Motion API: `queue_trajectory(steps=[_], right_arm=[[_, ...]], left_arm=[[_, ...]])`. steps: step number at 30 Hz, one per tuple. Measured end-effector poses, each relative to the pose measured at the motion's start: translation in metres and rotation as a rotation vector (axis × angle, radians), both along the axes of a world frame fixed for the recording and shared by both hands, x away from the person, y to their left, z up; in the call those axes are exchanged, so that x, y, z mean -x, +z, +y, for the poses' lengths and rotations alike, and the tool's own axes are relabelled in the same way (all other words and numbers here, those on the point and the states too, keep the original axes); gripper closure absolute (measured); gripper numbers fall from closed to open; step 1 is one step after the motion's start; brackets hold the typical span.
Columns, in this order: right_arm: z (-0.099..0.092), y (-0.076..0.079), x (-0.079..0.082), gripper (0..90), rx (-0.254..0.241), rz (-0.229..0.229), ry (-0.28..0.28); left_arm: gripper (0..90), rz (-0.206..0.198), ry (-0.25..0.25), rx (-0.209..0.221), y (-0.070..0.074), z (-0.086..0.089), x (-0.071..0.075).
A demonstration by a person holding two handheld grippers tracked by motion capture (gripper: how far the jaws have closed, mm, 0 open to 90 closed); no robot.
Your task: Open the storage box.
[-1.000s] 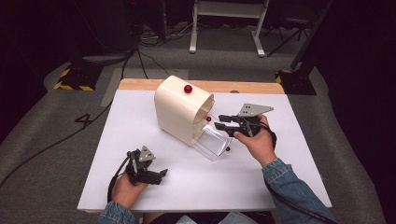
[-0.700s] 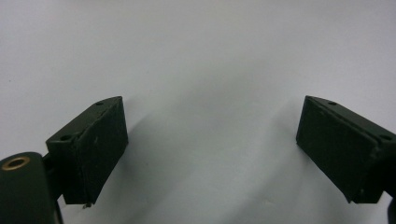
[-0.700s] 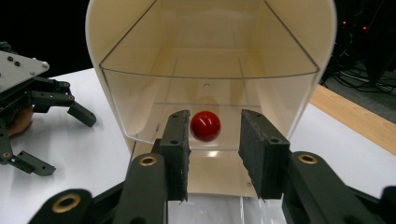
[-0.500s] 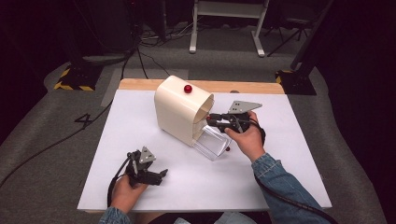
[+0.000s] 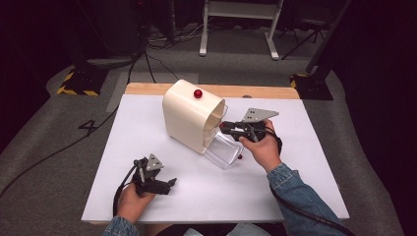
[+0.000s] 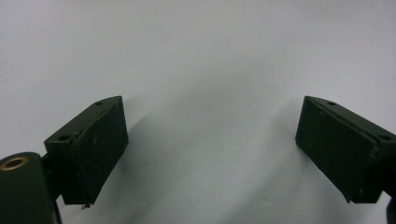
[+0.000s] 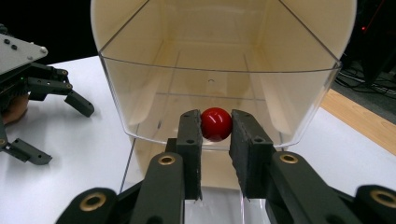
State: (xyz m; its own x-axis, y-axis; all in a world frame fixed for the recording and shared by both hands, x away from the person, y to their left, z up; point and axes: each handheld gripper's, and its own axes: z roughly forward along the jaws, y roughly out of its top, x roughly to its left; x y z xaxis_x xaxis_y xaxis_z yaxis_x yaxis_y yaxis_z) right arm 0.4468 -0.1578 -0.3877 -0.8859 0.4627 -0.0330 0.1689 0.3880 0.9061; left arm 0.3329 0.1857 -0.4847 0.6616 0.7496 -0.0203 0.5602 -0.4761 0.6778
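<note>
So my right gripper (image 7: pixel 215 135) has its jaws clamped on a little red ball (image 7: pixel 216 124), right at the mouth of the clear drawer (image 5: pixel 223 150) that sticks out of the cream bin (image 5: pixel 189 115); the drawer's front wall sits straight ahead of the ball. My left gripper (image 5: pixel 164 184) rests low over the white table (image 5: pixel 295 182) near my edge, well apart from the bin, jaws wide apart around nothing. A red knob (image 5: pixel 197 93) sits on top of the bin.
</note>
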Motion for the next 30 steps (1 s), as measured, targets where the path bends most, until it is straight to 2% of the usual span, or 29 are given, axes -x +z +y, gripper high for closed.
queue_trajectory(steps=[6, 14, 30], right_arm=[[-0.015, 0.004, 0.012, 74.6, -0.001, -0.005, -0.004], [-0.035, 0.002, 0.021, 74.5, -0.007, 0.004, -0.014], [-0.053, -0.003, 0.031, 74.5, -0.014, 0.011, -0.026]], left_arm=[[9.5, 0.001, 0.002, 0.001, 0.0, 0.0, 0.0], [9.5, 0.0, 0.005, 0.004, 0.0, 0.0, 0.0], [9.5, 0.001, 0.002, 0.0, 0.0, 0.0, 0.0]])
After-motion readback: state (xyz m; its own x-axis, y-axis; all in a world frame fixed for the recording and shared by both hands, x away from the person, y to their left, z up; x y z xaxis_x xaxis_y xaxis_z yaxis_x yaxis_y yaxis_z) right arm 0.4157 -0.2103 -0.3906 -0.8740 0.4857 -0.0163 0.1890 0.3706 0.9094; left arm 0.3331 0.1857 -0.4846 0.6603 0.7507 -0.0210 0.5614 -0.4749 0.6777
